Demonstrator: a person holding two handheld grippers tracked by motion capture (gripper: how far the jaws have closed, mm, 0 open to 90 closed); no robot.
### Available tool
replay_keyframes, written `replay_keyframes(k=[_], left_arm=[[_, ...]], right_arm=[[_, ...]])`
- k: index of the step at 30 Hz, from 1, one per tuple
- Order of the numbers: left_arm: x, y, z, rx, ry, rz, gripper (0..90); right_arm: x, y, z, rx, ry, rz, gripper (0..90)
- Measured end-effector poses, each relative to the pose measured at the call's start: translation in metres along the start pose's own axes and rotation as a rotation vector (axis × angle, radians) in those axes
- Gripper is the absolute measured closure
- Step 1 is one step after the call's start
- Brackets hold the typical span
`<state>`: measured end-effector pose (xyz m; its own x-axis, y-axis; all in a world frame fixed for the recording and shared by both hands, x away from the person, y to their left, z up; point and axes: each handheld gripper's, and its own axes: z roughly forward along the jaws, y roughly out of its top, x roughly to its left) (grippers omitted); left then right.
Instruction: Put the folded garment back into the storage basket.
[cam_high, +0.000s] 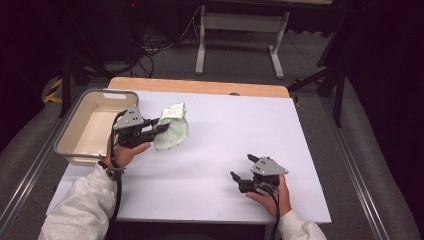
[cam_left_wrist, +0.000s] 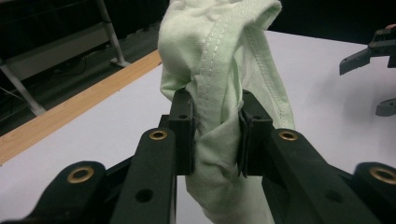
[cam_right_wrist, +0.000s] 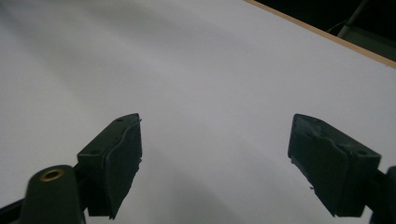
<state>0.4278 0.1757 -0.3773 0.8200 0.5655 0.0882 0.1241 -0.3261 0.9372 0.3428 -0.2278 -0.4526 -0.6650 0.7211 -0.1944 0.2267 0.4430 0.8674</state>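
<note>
A bunched pale green cloth (cam_high: 171, 127) with stitched hems hangs from my left gripper (cam_high: 161, 125), lifted at the left part of the white table. In the left gripper view the cloth (cam_left_wrist: 219, 74) is pinched between the two black pads, so my left gripper (cam_left_wrist: 215, 128) is shut on it. Near the front right of the table my right gripper (cam_high: 242, 168) stands open and holds nothing. In the right gripper view its jaws are wide apart over bare white table, and my right gripper (cam_right_wrist: 215, 154) has nothing between them.
A beige plastic bin (cam_high: 90, 125) stands at the table's left edge, just left of my left hand. The white sheet (cam_high: 225, 135) covers a wooden tabletop whose far edge (cam_high: 200, 86) shows. Metal frame legs (cam_high: 240, 30) stand on the floor beyond.
</note>
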Motion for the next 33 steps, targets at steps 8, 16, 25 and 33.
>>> replay_keyframes(k=[8,16,25,33], left_arm=[[0.005,0.003,-0.014,-0.030,0.026,-0.006,72.4],[0.011,0.004,-0.023,-0.045,0.045,-0.019,72.4],[0.017,0.004,-0.031,-0.061,0.060,-0.032,72.4],[0.022,0.004,-0.039,-0.067,0.082,-0.042,72.4]], right_arm=[[0.001,0.000,0.000,0.000,0.000,-0.002,18.2],[0.000,0.000,0.000,0.000,0.000,-0.002,18.2],[0.000,0.000,0.000,0.004,0.001,-0.004,18.2],[0.000,0.000,0.001,0.007,0.000,-0.006,18.2]])
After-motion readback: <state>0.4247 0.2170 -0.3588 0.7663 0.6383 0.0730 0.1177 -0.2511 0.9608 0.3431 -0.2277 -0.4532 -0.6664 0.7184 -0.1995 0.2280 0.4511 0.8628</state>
